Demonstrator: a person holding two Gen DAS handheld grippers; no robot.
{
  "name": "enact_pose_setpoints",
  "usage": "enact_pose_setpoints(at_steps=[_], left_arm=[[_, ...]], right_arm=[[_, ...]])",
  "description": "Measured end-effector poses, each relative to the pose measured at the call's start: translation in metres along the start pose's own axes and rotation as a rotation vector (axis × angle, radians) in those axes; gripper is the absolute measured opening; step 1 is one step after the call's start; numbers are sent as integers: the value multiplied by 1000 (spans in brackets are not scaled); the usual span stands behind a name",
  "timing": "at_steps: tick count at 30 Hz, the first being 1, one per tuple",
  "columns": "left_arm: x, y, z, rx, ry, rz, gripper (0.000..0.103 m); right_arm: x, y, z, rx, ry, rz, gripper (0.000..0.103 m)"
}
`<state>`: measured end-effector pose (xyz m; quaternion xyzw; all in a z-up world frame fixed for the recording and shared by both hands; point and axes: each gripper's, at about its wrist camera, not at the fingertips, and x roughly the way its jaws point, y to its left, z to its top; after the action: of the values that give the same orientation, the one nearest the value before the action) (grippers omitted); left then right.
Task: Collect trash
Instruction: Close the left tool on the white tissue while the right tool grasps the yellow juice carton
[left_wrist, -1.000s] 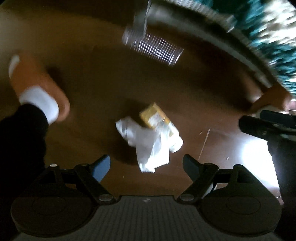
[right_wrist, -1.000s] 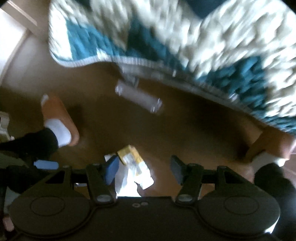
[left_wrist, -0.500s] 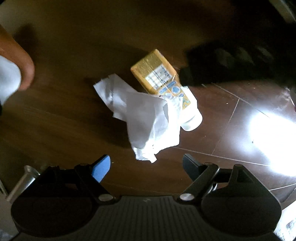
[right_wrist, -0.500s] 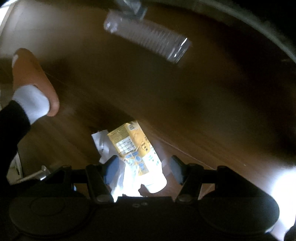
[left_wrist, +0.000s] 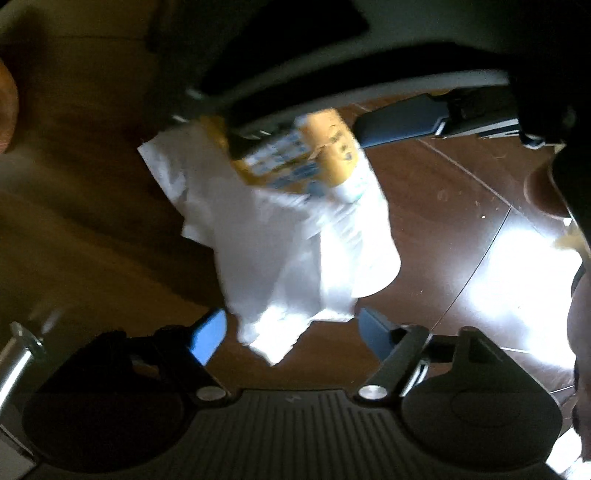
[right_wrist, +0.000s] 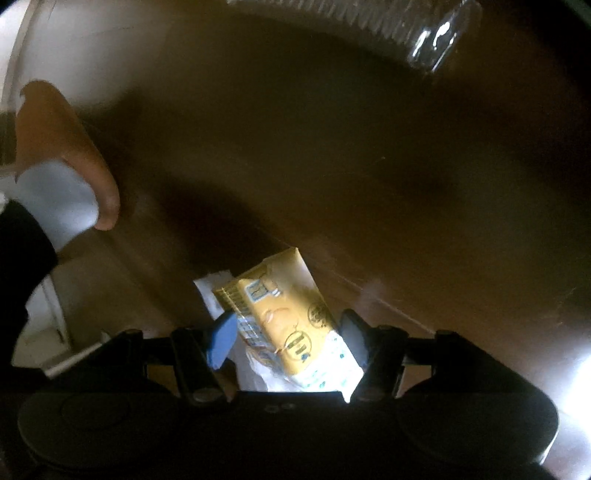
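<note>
Carton (right_wrist: 284, 317) (on crumpled paper (left_wrist: 295, 251)) lies between the spread fingers of the right hand-held gripper (right_wrist: 291, 343); left hand-held gripper (left_wrist: 291, 332) also apart.

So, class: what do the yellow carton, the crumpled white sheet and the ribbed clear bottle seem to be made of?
Yellow printed carton: coated paperboard, probably; creased folds, slight sheen.
Crumpled white sheet: thin paper or tissue; soft matte wrinkles, though plastic is possible.
Ribbed clear bottle: transparent plastic; see-through wall, bright glints.
</note>
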<state>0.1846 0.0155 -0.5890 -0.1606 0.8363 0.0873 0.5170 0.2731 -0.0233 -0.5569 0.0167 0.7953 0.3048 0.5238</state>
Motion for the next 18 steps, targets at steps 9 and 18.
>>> enact_pose_setpoints(at_steps=[9, 18], left_arm=[[-1, 5, 3, -39, 32, 9, 24], [-27, -12, 2, 4, 25, -10, 15]], right_arm=[[13, 11, 6, -52, 6, 10, 60], [-10, 1, 0, -42, -100, -71, 43]])
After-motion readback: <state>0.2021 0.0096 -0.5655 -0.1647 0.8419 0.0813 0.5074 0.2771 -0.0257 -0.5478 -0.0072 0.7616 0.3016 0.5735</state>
